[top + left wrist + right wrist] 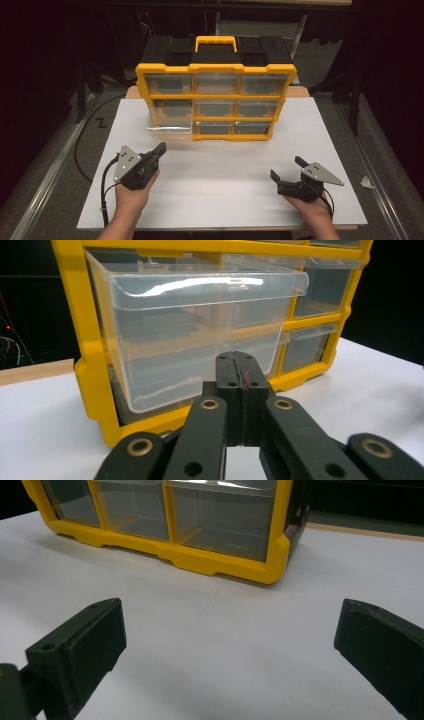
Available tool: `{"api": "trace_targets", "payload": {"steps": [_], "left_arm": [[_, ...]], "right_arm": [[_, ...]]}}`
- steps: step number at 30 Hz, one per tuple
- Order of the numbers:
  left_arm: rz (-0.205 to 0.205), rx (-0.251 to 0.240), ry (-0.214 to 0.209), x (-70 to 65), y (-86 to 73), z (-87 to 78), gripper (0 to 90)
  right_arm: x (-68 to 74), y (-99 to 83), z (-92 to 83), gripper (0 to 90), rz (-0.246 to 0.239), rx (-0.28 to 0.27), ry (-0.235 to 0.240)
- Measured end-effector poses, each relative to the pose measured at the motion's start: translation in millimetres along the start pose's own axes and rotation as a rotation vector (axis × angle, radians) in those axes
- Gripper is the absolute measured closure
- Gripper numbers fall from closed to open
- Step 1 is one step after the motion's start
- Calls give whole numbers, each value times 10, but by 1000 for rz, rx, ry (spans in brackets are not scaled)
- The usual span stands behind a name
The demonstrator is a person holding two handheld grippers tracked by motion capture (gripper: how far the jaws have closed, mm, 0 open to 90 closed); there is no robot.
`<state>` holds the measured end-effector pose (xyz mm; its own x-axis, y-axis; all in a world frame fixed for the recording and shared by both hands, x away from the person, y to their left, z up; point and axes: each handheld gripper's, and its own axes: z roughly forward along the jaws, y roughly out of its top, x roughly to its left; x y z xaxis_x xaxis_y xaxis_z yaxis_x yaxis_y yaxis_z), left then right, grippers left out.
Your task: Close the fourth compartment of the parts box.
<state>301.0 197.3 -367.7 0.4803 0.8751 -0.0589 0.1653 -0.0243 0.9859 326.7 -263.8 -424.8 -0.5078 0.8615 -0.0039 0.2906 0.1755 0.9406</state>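
Drawer [200, 340]: clear, thin, rigid plastic, likely light and slippery, protruding just ahead of left gripper [239, 371] | hold: top front lip | left jaws together, empty | right gripper [227, 640] jaws apart, empty

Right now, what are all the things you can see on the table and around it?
Yellow and black plastic drawer cabinet: one, standing at the far middle of the table, yellow handle on top.
Clear plastic drawers: nine, see-through; the bottom-left drawer is pulled out, the others are pushed in.
White board: one, covering the table top.
Crumpled white scrap: one, off the board's right edge.
Left gripper: black, jaws shut, pointing at the pulled-out drawer.
Right gripper: black, jaws open, near right.
Hands: two, one on each gripper.
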Motion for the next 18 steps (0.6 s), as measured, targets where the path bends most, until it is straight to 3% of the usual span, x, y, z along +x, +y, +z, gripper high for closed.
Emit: {"api": "trace_targets", "payload": {"steps": [11, 18], "left_arm": [[17, 14, 10, -30, 113, 178, 900], [19, -5, 26, -22, 190, 220, 900]], "right_arm": [[0, -3, 5, 16, 1, 0, 2], [-5, 7, -6, 17, 1, -7, -3]]}}
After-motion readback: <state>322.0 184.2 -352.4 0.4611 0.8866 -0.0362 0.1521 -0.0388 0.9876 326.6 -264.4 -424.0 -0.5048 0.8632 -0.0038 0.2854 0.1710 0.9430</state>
